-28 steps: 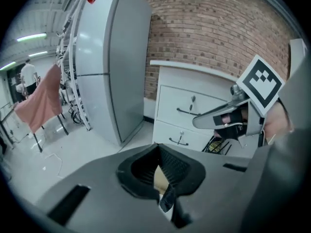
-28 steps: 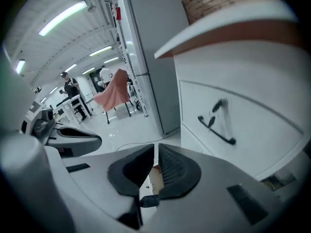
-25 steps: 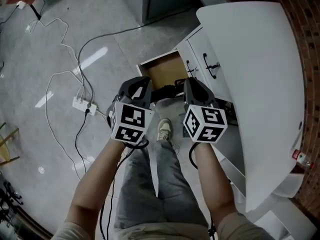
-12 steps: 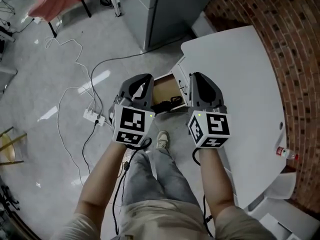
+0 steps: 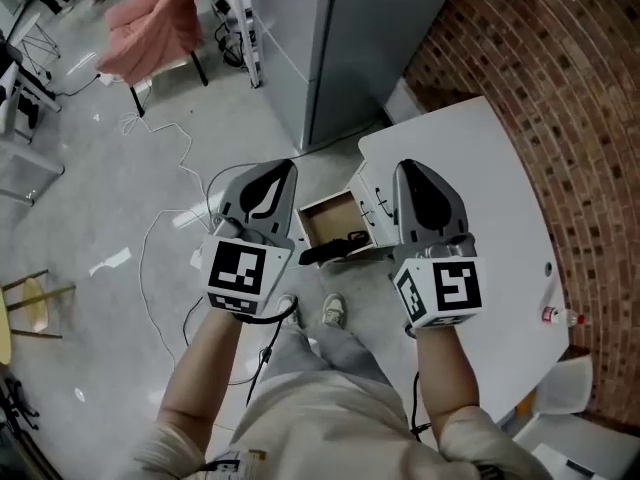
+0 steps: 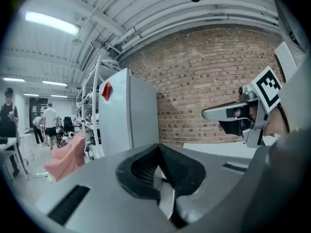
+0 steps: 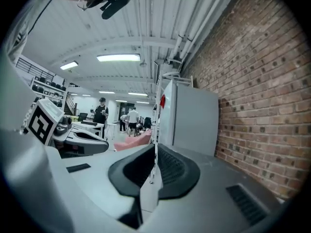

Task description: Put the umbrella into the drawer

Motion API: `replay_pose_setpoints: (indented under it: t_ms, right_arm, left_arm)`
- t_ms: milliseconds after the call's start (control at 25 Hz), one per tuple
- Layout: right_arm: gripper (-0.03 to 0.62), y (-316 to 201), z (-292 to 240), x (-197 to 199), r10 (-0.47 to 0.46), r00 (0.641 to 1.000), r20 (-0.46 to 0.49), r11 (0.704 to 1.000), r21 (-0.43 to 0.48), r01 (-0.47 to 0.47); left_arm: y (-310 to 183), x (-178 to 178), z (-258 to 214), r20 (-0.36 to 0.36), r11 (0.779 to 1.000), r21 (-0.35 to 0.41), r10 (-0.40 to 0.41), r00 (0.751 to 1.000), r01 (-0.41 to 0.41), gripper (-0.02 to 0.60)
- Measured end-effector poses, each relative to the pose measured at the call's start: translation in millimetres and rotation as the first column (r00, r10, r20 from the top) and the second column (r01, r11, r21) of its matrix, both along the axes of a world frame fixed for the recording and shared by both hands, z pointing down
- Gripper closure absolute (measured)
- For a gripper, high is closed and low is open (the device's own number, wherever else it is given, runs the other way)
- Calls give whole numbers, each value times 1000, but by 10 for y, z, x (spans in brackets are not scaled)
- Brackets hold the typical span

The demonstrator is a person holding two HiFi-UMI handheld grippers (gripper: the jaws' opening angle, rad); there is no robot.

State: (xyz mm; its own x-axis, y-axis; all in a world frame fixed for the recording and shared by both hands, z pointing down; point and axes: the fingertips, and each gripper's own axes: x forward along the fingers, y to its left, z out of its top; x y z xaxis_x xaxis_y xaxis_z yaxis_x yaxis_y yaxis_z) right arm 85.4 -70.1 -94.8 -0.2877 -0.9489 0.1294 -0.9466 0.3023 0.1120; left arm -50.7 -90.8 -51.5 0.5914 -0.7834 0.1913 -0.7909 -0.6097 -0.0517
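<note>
Far below, the wooden drawer (image 5: 327, 219) of the white cabinet stands pulled out. A black folded umbrella (image 5: 336, 249) lies along its near side, one end reaching past the drawer's left edge. Both grippers are held high above it, side by side and pointing nearly level. My left gripper (image 5: 262, 180) (image 6: 158, 148) is shut with nothing between its pads. My right gripper (image 5: 424, 176) (image 7: 155, 148) is also shut and empty. Each shows in the other's view: the right gripper's body (image 6: 232, 113) and the left gripper's body (image 7: 83, 142).
A white table (image 5: 480, 168) tops the cabinet along a brick wall (image 5: 560, 78). A tall grey cabinet (image 5: 340, 48) stands behind the drawer. A pink-draped chair (image 5: 150, 23) and loose cables (image 5: 165, 223) are on the floor at left. My shoes (image 5: 333, 311) are near the drawer. People stand far off.
Both grippers have risen a long way and levelled out. The head view has lifted too, so the drawer and umbrella look smaller and farther below.
</note>
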Motion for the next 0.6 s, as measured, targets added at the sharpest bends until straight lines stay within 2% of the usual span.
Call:
replay_pose_setpoints:
  t_ms: [160, 320, 480, 600]
  right_arm:
    - [572, 184, -634, -124, -50, 997, -59, 992, 113, 56]
    - [572, 405, -1108, -194, -79, 995, -54, 978, 188, 87]
    - [572, 681, -1411, -215, -93, 992, -81, 964, 241, 110]
    - [572, 844, -1527, -183, -72, 988, -140, 959, 263, 107]
  left_arm:
    - [125, -111, -593, -8, 996, 87, -7, 1000, 7, 574]
    - [374, -134, -1127, -34, 984, 177, 11, 999, -5, 574]
    - [640, -125, -1540, -35, 962, 274, 19, 999, -8, 574]
    - [878, -113, -1677, -18, 953, 302, 18, 1000, -12, 574]
